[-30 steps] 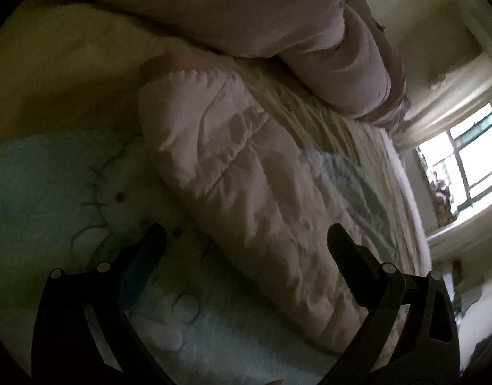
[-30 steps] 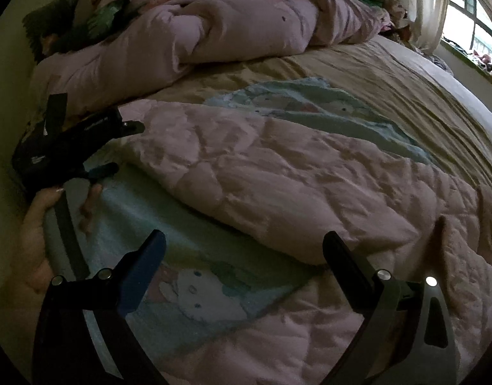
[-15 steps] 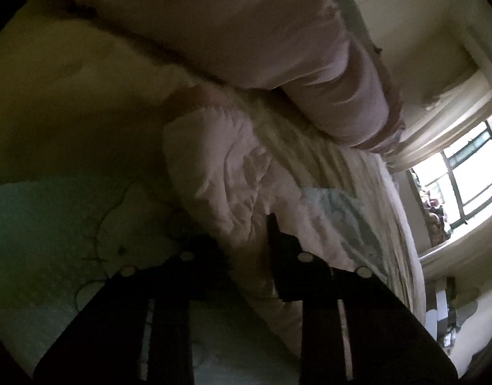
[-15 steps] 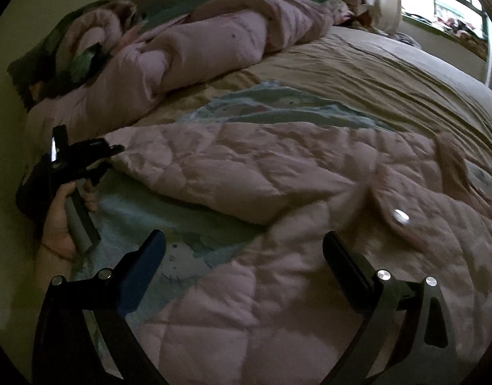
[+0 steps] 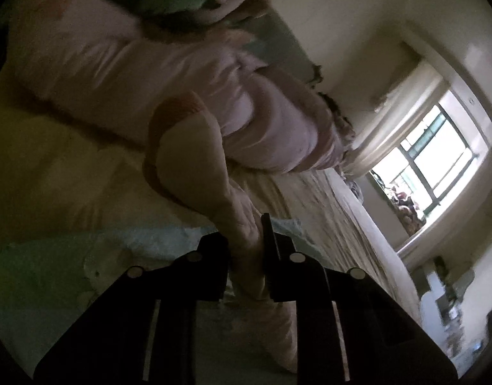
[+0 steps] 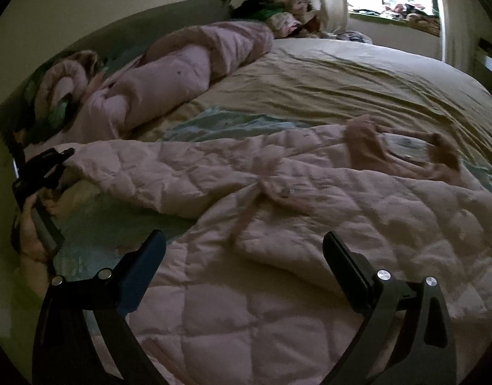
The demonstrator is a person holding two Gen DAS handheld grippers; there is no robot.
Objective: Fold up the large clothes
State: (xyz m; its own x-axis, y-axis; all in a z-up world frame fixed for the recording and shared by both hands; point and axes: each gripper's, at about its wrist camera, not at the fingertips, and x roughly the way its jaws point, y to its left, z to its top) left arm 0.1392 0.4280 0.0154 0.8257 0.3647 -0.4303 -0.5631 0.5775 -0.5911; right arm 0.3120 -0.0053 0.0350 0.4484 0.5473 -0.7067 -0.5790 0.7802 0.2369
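Pink quilted coat (image 6: 310,211) lies spread on the bed directly under and ahead of the right gripper (image 6: 242,263), whose jaws stand wide apart with nothing between them, while its sleeve (image 6: 143,170) runs long to the left. The left gripper (image 5: 246,247) is clamped on that sleeve's cuff end, so the left hand is nearer. Beyond lie a rolled pink duvet (image 6: 188,64) and tan bedsheet (image 6: 342,80), neither blocking.

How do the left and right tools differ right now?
The left tool is shut on the sleeve of the pink quilted coat; the right tool is wide open and holds nothing. The left grips at the sleeve's end; the right hangs over the coat's body. Both have dark fingers.
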